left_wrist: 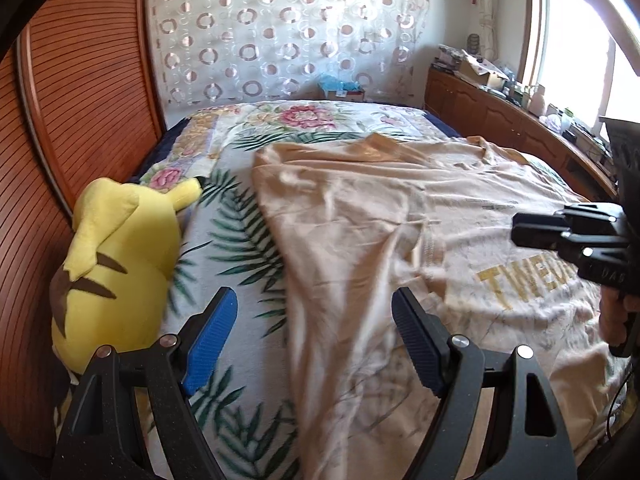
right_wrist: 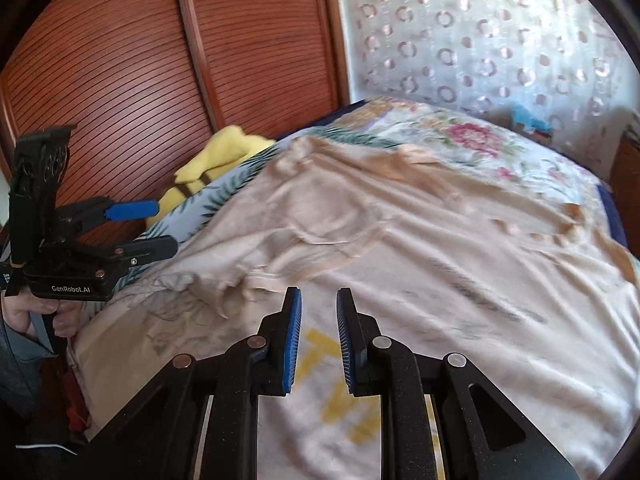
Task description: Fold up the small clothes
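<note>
A beige T-shirt (left_wrist: 360,208) with gold letters lies spread and wrinkled on the bed, also in the right wrist view (right_wrist: 400,240). My left gripper (left_wrist: 314,312) is open wide, hovering above the shirt's left edge, holding nothing. It also shows at the left of the right wrist view (right_wrist: 160,226). My right gripper (right_wrist: 319,300) has its jaws a narrow gap apart, empty, above the gold lettering (right_wrist: 332,364). It shows at the right edge of the left wrist view (left_wrist: 520,232).
A yellow plush toy (left_wrist: 116,256) lies on the bed's left side against the wooden slatted wardrobe doors (left_wrist: 72,100). The floral bedspread (left_wrist: 280,120) covers the bed. A wooden cabinet (left_wrist: 500,108) with clutter runs along the right under the window.
</note>
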